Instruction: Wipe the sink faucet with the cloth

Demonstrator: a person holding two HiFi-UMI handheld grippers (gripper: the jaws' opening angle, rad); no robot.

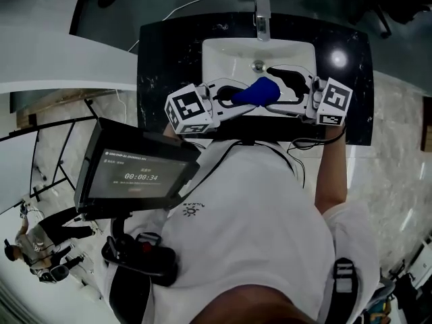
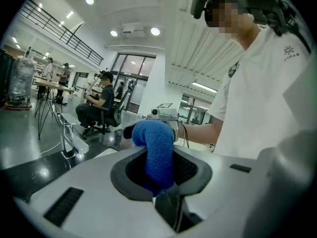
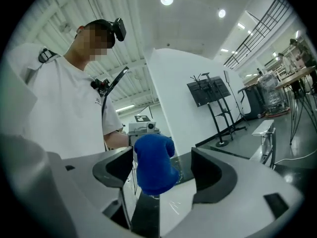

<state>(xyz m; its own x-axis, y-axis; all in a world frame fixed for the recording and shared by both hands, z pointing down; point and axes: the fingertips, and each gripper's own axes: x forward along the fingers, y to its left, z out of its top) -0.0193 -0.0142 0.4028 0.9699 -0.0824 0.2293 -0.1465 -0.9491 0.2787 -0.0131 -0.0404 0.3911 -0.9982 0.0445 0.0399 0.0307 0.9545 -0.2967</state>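
1. Cloth: one, blue, bunched, over the sink basin
2. One faucet at the sink's far rim
3. Two grippers over the sink: left gripper clamps the cloth; right gripper spread wide around it, not pressing

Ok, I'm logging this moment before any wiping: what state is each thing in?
Left gripper: shut on the cloth.
Right gripper: open, jaws apart around the cloth's free end.
Cloth: bunched, held up over the sink.
Faucet: no water seen running.
Screen: lit, showing a timer.
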